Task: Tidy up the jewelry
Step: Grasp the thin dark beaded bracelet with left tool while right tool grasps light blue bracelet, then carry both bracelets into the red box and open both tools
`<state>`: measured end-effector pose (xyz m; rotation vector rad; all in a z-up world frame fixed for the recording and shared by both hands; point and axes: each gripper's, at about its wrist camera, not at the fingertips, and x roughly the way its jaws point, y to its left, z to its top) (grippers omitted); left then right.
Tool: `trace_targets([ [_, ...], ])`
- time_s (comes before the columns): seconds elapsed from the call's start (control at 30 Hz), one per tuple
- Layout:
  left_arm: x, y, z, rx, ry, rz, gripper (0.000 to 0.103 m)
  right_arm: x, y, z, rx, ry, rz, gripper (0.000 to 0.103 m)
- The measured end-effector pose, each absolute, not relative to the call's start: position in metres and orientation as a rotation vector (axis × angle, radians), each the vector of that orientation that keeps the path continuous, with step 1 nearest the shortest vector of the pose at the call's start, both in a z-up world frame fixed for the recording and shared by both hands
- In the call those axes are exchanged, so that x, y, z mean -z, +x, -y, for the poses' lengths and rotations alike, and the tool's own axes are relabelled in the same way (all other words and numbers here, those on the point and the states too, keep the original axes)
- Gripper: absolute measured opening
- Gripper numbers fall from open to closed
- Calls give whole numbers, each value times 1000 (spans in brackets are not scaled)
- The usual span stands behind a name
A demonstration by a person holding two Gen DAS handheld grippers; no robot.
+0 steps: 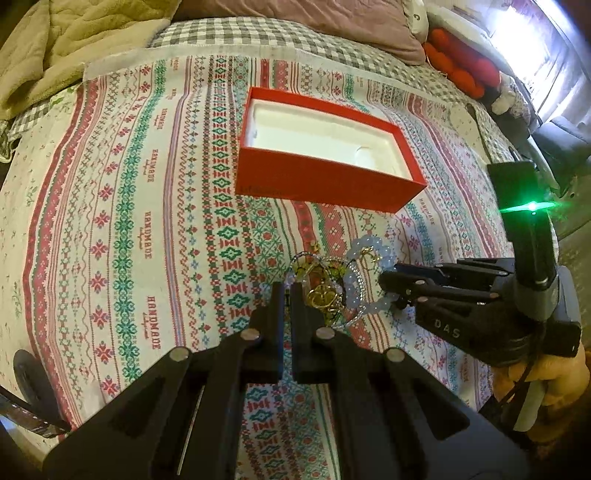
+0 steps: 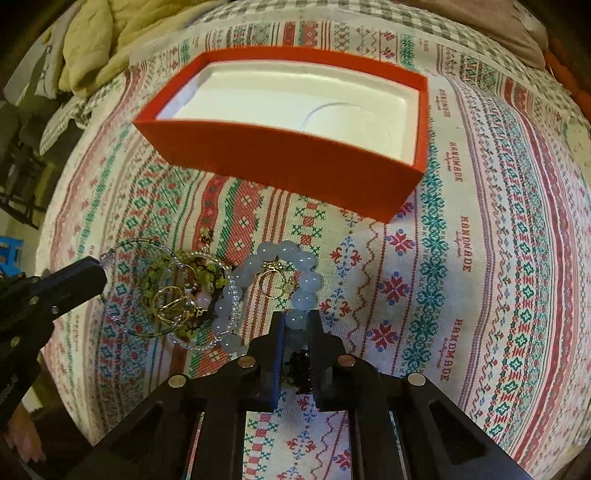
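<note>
A pile of jewelry lies on the patterned cloth: a pale blue bead bracelet (image 2: 280,291) (image 1: 369,280), a gold ring (image 2: 271,282) inside it, and a tangle of green beads, clear bead strands and gold pieces (image 2: 177,299) (image 1: 321,288). A red box (image 2: 295,147) (image 1: 325,158) with a white liner stands open and empty behind the pile. My right gripper (image 2: 295,321) (image 1: 391,291) is shut on the blue bracelet's near edge. My left gripper (image 1: 287,291) (image 2: 99,277) is nearly shut at the left edge of the tangle; whether it pinches a strand is unclear.
The cloth (image 1: 147,221) covers a bed with a checked sheet (image 1: 236,33). A beige quilt (image 1: 66,44) lies at the back left, a mauve pillow (image 1: 332,22) at the back, red plush items (image 1: 458,62) at the back right.
</note>
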<state>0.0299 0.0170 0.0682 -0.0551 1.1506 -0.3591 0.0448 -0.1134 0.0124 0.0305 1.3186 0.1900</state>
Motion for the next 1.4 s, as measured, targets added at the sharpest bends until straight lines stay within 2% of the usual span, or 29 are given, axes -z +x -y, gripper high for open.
trace_targets([
  [0.8,-112,29,-15,383,-122,-1037,3,-110,28,153,-283,179,-1106,12],
  [1.4,-121,69,19,424,-187,-967,4,-142,54,165,-239,225,-980,12],
])
